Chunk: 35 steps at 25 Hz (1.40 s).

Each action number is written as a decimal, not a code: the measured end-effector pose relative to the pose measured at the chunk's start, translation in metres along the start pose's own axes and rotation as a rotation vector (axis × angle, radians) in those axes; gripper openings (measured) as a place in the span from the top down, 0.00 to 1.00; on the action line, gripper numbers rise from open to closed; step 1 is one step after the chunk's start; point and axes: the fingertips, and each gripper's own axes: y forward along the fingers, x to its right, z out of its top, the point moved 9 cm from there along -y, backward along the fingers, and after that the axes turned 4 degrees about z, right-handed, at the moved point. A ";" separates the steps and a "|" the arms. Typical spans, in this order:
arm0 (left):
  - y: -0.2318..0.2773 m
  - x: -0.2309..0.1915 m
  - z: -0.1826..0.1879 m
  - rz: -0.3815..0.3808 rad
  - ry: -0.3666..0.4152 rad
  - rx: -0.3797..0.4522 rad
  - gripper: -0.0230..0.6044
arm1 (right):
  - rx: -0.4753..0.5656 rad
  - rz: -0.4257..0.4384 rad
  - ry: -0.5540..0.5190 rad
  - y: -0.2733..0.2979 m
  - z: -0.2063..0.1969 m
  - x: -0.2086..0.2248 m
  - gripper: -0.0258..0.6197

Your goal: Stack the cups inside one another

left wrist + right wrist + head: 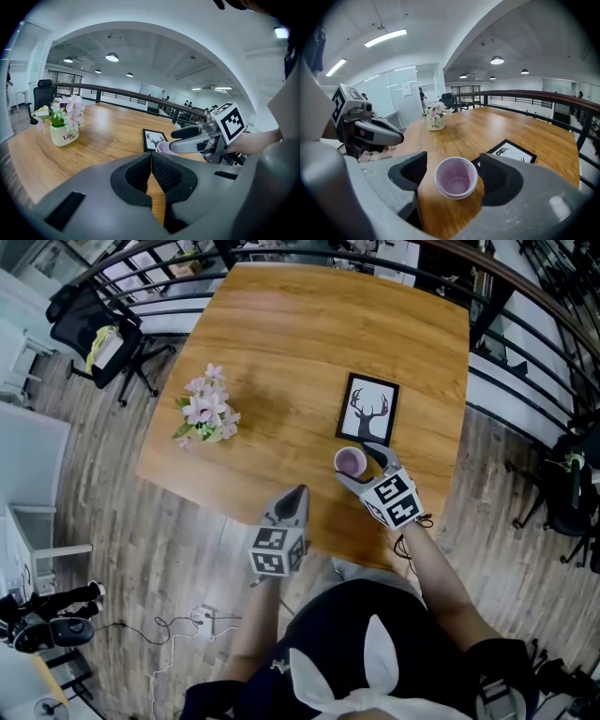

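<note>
- Purple plastic cup (456, 178) stands upright on the table (454, 126), mouth up, right between my right fingers (412, 171). They are spread wide on either side, pads not pressing it yet.
- Its axis is vertical, and I reach it from the near table edge, angled down.
- My left fingers (140, 176) are pressed together, empty, and farther from the cup.
- Deer picture (508, 152) lies just behind the cup, and the flower pot (435, 124) is well apart. I see no second cup.

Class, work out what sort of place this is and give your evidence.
Probably an open-plan office: a black wheeled office chair, glass-partitioned rooms and a dark metal railing behind the wooden table.
</note>
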 end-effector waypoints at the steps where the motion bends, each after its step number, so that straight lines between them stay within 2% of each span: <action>1: 0.000 0.001 0.001 -0.001 0.001 0.003 0.93 | -0.004 -0.001 0.001 0.000 -0.001 0.000 0.42; 6: -0.003 0.006 0.005 -0.017 -0.002 -0.020 0.93 | -0.007 -0.006 -0.003 -0.001 0.000 0.000 0.40; 14: -0.005 0.003 0.003 -0.001 0.004 0.013 0.93 | 0.036 -0.027 -0.009 -0.009 0.008 -0.004 0.42; 17: -0.010 0.006 0.005 -0.005 0.005 0.009 0.93 | 0.064 -0.024 -0.010 -0.015 0.009 -0.008 0.56; 20: -0.013 0.008 0.005 -0.008 0.011 0.021 0.93 | 0.089 -0.026 -0.028 -0.024 0.010 -0.012 0.75; 24: -0.017 0.012 0.009 -0.011 0.017 0.043 0.93 | 0.117 -0.009 -0.035 -0.036 0.015 -0.022 0.91; 27: -0.023 0.019 0.015 -0.019 0.024 0.067 0.93 | 0.113 -0.014 -0.058 -0.046 0.016 -0.031 0.96; 35: -0.049 0.040 0.019 -0.031 0.037 0.096 0.93 | 0.090 -0.037 -0.130 -0.069 0.007 -0.059 0.96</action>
